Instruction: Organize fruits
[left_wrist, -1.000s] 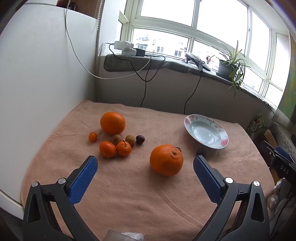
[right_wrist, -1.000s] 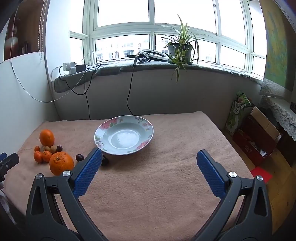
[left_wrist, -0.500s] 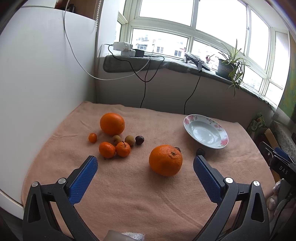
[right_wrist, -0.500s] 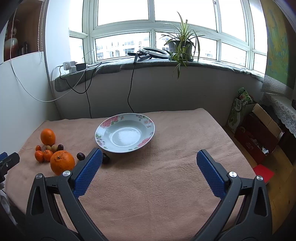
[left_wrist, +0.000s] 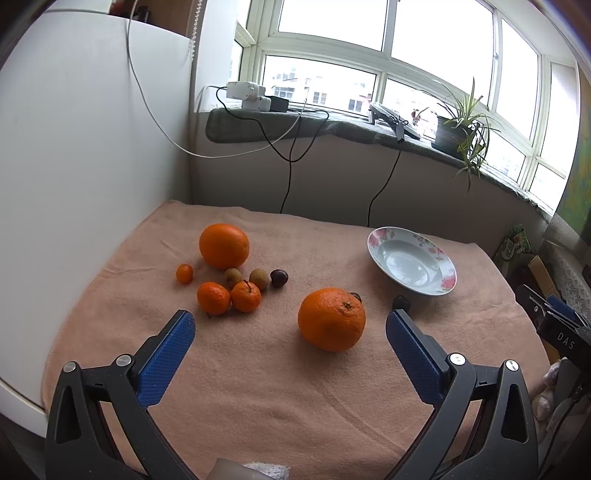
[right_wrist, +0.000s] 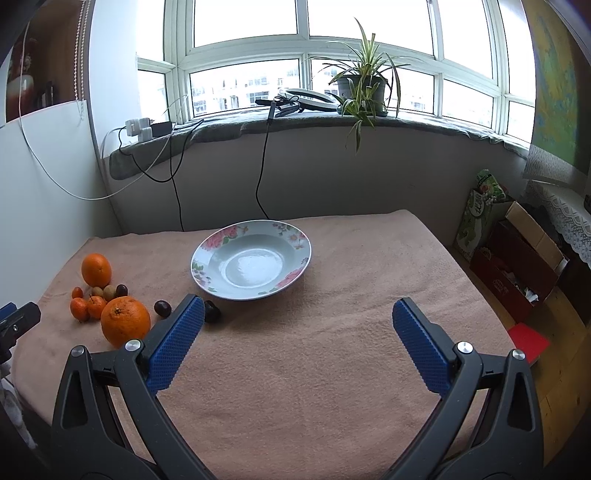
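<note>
A large orange (left_wrist: 331, 319) lies just ahead of my open left gripper (left_wrist: 290, 328), between its fingertips' line and a floral plate (left_wrist: 412, 259). A second orange (left_wrist: 224, 245) sits farther left, with two mandarins (left_wrist: 213, 297), a kumquat (left_wrist: 184, 273), two small brown fruits (left_wrist: 259, 278) and a dark cherry (left_wrist: 279, 278) beside it. In the right wrist view my right gripper (right_wrist: 297, 317) is open and empty, just short of the plate (right_wrist: 251, 264). The near orange (right_wrist: 125, 322) and two dark cherries (right_wrist: 162, 308) lie to its left.
A peach towel (right_wrist: 332, 369) covers the table. A white panel (left_wrist: 74, 184) borders the left side. Cables (left_wrist: 288, 147) hang from the windowsill behind. Boxes (right_wrist: 517, 266) and a bag stand on the floor to the right, past the table's edge.
Both grippers have drifted slightly, the right one a little toward the plate. Both stay open and no fruit has moved.
</note>
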